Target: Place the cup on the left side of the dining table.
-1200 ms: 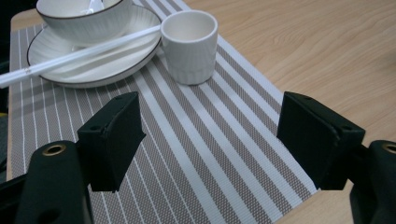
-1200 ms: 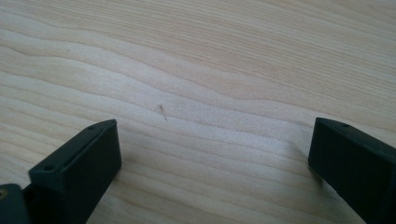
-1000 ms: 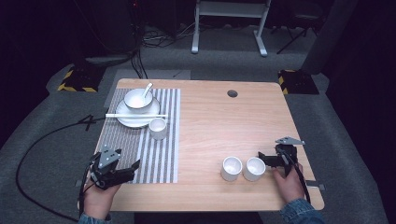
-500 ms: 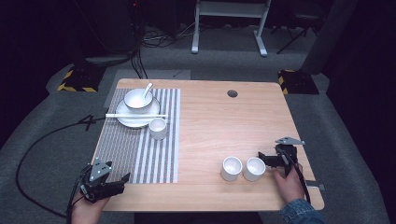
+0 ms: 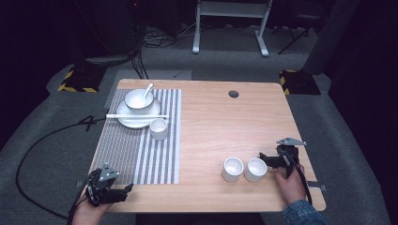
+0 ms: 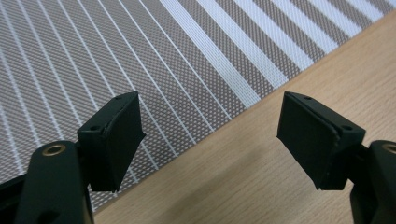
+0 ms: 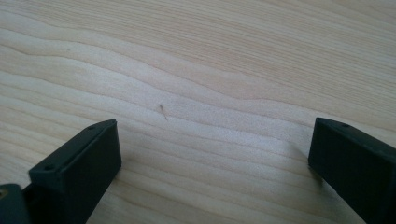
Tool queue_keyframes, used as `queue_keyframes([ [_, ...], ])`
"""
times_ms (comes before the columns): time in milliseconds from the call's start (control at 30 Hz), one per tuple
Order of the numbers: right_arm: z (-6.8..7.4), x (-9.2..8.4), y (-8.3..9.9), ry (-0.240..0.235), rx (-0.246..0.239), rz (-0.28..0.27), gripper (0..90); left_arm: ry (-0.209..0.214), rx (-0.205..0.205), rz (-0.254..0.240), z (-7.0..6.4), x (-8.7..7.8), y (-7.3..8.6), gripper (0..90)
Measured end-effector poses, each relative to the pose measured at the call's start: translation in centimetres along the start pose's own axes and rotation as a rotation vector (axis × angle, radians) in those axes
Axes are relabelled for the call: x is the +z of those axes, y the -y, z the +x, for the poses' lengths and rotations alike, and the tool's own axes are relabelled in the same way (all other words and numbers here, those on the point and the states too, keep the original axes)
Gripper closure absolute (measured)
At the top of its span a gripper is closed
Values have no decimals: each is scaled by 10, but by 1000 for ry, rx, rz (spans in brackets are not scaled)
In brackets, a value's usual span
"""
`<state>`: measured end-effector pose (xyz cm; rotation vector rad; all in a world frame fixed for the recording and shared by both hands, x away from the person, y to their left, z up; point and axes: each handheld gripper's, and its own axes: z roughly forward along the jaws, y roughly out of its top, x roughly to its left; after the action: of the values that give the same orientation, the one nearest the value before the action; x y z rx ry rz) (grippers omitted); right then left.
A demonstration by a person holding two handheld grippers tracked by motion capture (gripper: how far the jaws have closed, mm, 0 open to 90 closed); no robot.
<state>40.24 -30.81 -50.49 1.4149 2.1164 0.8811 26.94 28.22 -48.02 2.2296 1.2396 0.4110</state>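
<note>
Cups [image 5: 244, 169] | pair side by side, row runs left-right | upright

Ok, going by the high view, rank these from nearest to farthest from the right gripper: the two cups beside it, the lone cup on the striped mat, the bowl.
From the right gripper:
1. Two cups, just left.
2. Lone cup, on the mat's right part.
3. Bowl, far left corner.

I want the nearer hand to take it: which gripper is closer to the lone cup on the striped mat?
Left. The left gripper sits at the mat's near edge, below the cup; the right gripper is across the table beside two cups.
</note>
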Motion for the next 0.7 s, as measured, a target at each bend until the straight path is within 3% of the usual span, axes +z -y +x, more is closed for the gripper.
queue_keyframes([
  [67, 0, 0, 0, 0, -1, -1, 25, 7, 12, 55, 0, 8, 2, 226],
  [200, 0, 0, 0, 0, 0, 0, 25, 30, 16, 47, 0, 10, 4, 197],
  [267, 0, 0, 0, 0, 0, 0, 25, 37, 26, 31, 0, 10, 6, 170],
  [500, 0, 0, 0, 0, 0, 0, 25, 68, 50, -99, 2, 14, 21, 111],
  [533, 0, 0, 0, 0, 0, 0, 25, 72, 51, -141, 1, 19, 24, 65],
  [700, 0, 0, 0, 0, 0, 0, 25, 71, 54, -142, 0, 21, 24, 18],
])
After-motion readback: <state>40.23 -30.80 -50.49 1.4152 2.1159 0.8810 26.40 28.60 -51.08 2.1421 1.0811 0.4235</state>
